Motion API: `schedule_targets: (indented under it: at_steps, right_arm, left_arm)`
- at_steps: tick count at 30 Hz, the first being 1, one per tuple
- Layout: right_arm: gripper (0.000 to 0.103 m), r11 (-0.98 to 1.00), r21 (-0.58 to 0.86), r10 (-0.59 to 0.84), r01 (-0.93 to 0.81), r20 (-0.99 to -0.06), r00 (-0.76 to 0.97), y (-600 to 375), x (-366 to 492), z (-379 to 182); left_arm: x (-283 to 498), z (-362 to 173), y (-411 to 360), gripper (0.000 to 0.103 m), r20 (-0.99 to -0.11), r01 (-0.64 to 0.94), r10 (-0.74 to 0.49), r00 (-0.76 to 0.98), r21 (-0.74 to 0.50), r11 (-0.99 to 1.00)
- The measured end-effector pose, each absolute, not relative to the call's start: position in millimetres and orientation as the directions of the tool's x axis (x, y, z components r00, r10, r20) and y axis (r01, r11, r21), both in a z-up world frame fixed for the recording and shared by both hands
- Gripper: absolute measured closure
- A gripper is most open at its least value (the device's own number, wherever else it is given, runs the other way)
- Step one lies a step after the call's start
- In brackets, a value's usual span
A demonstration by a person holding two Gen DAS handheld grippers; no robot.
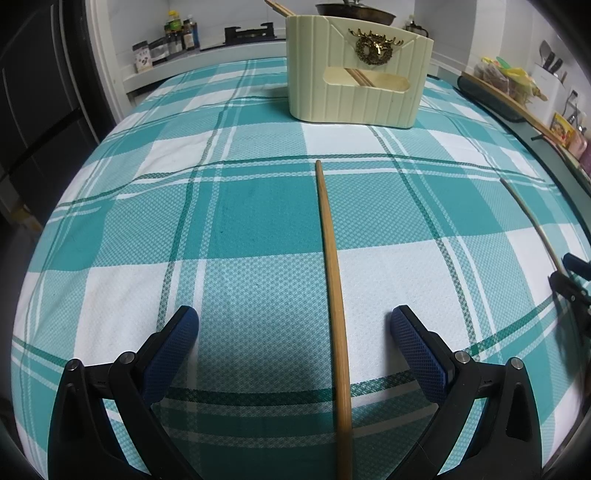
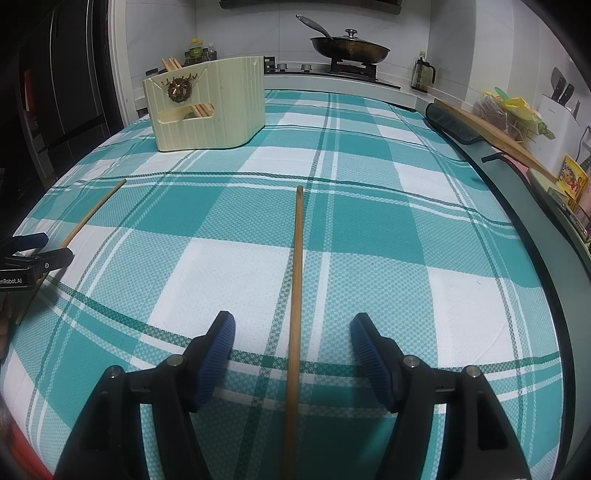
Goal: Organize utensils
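A wooden chopstick (image 1: 334, 280) lies on the teal checked cloth (image 1: 258, 206), running between the wide-open fingers of my left gripper (image 1: 294, 325). A second chopstick (image 2: 295, 295) lies between the open fingers of my right gripper (image 2: 293, 330); it also shows at the right of the left wrist view (image 1: 535, 221). The cream utensil holder (image 1: 356, 70) stands at the far end with several chopsticks in it; in the right wrist view the holder (image 2: 210, 105) is far left. The left gripper (image 2: 33, 254) shows at the left edge there, beside its chopstick (image 2: 92, 214).
A stove with a pan (image 2: 349, 46) and bottles (image 1: 181, 33) stand on the counter behind. A wooden board and bags (image 2: 506, 110) line the right side. The table's right edge (image 2: 546, 280) curves close to my right gripper.
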State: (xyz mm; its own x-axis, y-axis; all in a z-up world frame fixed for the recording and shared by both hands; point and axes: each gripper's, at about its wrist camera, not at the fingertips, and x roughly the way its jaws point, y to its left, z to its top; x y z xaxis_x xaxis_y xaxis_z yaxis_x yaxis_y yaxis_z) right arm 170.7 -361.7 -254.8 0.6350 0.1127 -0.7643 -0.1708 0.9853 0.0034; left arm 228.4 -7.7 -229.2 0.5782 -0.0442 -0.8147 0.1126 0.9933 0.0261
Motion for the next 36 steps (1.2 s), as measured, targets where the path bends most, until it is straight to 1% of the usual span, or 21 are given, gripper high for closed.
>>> schedule_targets:
  at_steps: [5, 7, 9, 12, 14, 16, 18, 19, 20, 21, 22, 23, 26, 28, 31, 34, 36]
  right_arm:
    - [0.035, 0.985, 0.004, 0.113, -0.170, -0.764, 0.635, -362, 171, -255]
    - [0.035, 0.985, 0.010, 0.118, -0.174, -0.769, 0.628, -363, 172, -255]
    - [0.034, 0.975, 0.018, 0.143, -0.221, -0.816, 0.560, -365, 179, -251]
    - [0.034, 0.945, 0.048, 0.180, -0.322, -0.903, 0.391, -368, 194, -246]
    - [0.035, 0.928, 0.069, 0.194, -0.366, -0.928, 0.317, -368, 202, -246]
    - [0.036, 0.923, 0.070, 0.189, -0.379, -0.939, 0.287, -365, 216, -247]
    - [0.038, 0.921, 0.055, 0.176, -0.385, -0.942, 0.286, -359, 237, -247]
    - [0.047, 0.924, 0.037, 0.159, -0.381, -0.942, 0.296, -355, 250, -246]
    - [0.058, 0.927, 0.029, 0.152, -0.373, -0.940, 0.306, -350, 263, -245]
    - [0.066, 0.932, 0.037, 0.157, -0.361, -0.937, 0.311, -347, 276, -244]
    - [0.078, 0.937, 0.037, 0.157, -0.347, -0.933, 0.323, -344, 288, -242]
    - [0.096, 0.943, 0.044, 0.158, -0.331, -0.932, 0.327, -342, 301, -243]
    - [0.097, 0.962, 0.082, 0.178, -0.261, -0.912, 0.369, -343, 327, -239]
    - [0.097, 0.964, 0.121, 0.217, -0.237, -0.873, 0.437, -348, 325, -223]
    - [0.097, 0.939, 0.196, 0.328, -0.282, -0.755, 0.567, -356, 292, -176]
    - [0.097, 0.910, 0.214, 0.406, -0.355, -0.637, 0.656, -357, 249, -127]
    - [0.097, 0.900, 0.201, 0.428, -0.388, -0.579, 0.694, -357, 224, -103]
  left_arm:
    - [229, -229, -8, 0.001, -0.817, 0.116, -0.047, 0.575, 0.025, 0.993]
    - [232, -226, -8, 0.001, -0.840, 0.153, -0.070, 0.538, 0.016, 0.988]
    - [237, -221, -8, 0.002, -0.869, 0.211, -0.097, 0.485, 0.009, 0.977]
    - [244, -211, -6, 0.003, -0.880, 0.273, -0.128, 0.457, 0.002, 0.962]
    - [253, -209, -9, 0.004, -0.891, 0.310, -0.129, 0.436, 0.014, 0.951]
    - [268, -211, -15, 0.008, -0.905, 0.352, -0.125, 0.406, 0.029, 0.936]
    - [289, -218, -22, 0.017, -0.928, 0.375, -0.105, 0.359, 0.040, 0.926]
    - [298, -216, -24, 0.019, -0.927, 0.375, -0.125, 0.352, 0.018, 0.927]
    - [306, -215, -25, 0.029, -0.930, 0.370, -0.120, 0.348, 0.019, 0.929]
    - [315, -213, -30, 0.049, -0.929, 0.371, -0.113, 0.352, 0.027, 0.928]
    - [323, -210, -35, 0.065, -0.927, 0.376, -0.124, 0.353, 0.019, 0.927]
    - [329, -209, -38, 0.095, -0.926, 0.379, -0.142, 0.351, 0.002, 0.926]
    - [337, -206, -39, 0.099, -0.907, 0.366, -0.197, 0.372, -0.052, 0.929]
    - [325, -192, -31, 0.099, -0.872, 0.351, -0.240, 0.426, -0.085, 0.932]
    - [294, -150, -11, 0.099, -0.777, 0.354, -0.333, 0.533, -0.152, 0.923]
    - [260, -106, 14, 0.099, -0.654, 0.365, -0.433, 0.621, -0.247, 0.897]
    - [243, -84, 27, 0.099, -0.586, 0.373, -0.465, 0.664, -0.279, 0.885]
